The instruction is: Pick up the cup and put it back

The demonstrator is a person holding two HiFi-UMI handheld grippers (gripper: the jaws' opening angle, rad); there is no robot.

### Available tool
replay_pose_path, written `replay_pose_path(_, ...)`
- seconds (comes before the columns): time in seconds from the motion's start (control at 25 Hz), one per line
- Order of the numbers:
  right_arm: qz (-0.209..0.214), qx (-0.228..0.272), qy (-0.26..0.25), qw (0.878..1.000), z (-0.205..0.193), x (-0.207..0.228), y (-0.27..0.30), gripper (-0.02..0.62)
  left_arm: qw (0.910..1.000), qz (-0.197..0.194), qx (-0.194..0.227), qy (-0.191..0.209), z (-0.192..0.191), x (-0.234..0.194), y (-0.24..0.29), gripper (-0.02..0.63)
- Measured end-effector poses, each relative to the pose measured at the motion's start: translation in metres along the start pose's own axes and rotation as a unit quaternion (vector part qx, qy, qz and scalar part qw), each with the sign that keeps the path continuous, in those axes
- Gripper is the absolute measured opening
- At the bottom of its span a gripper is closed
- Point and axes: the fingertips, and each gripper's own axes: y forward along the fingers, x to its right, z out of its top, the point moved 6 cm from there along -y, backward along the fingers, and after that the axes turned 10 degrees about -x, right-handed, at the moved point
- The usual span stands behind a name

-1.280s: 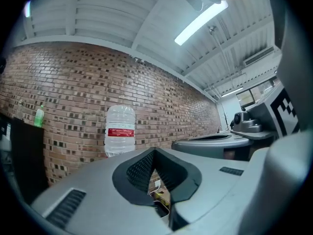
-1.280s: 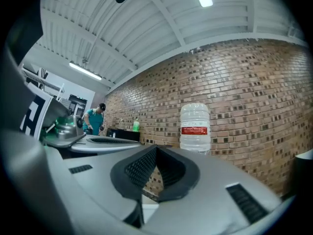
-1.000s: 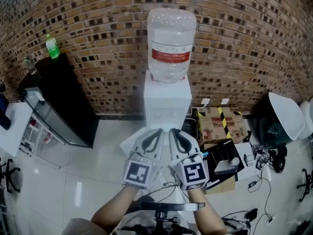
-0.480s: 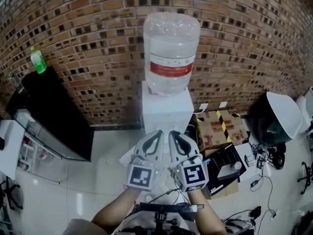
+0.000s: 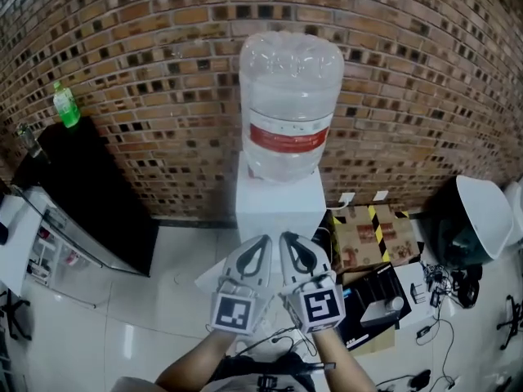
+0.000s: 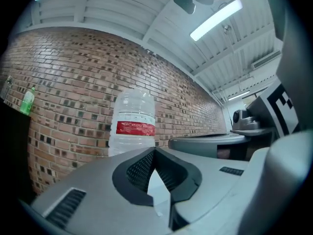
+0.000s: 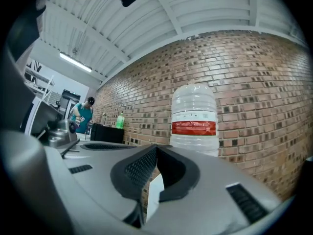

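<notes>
Water dispenser (image 5: 280,211), white and boxy, topped by a clear plastic bottle (image 5: 290,96). Left gripper (image 5: 260,247) and right gripper (image 5: 292,245) point at it side by side, both closed and empty. No cup visible anywhere. Best to find it first, then open one gripper before reaching.

Two matching handheld tools, the left gripper (image 5: 263,243) and the right gripper (image 5: 287,241), have smooth pale grey plastic shells that taper to pointed fingers (image 5: 242,264). Each pair of fingers frames a leaf-shaped opening lined with black ribbed padding. Small slotted vents are cut into the shells. Behind each sits a white cube (image 5: 231,311) printed with a black square marker, and thin dark cables (image 5: 274,341) trail underneath
</notes>
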Motion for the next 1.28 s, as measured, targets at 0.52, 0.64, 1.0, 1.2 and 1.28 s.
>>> replay_pose_path(0.52, 0.014, -0.029, -0.009, 0.999, -0.095, 0.039, 0.050, 0.071, 0.9985, 0.042, -0.004, -0.034, -0.087, -0.010, 0.046, -0.006)
replay_pose_path(0.64, 0.011, -0.042, -0.009, 0.999, -0.131, 0.050, 0.061, 0.071, 0.9986, 0.045, -0.017, -0.018, -0.124, -0.007, 0.057, -0.006)
replay_pose_path(1.0, -0.011, -0.045, -0.010, 0.999, -0.254, 0.057, 0.089, 0.071, 0.9988, 0.043, -0.024, 0.004, -0.245, -0.002, 0.054, -0.006)
replay_pose_path(1.2, -0.027, -0.036, -0.018, 0.999, -0.338, 0.050, 0.106, 0.071, 0.9987, 0.050, -0.005, -0.005, -0.332, -0.004, 0.046, -0.006)
replay_pose_path(1.28, -0.031, -0.033, -0.011, 0.999, -0.375, 0.048, 0.115, 0.071, 0.9985, 0.054, -0.005, -0.009, -0.369, -0.005, 0.045, -0.006)
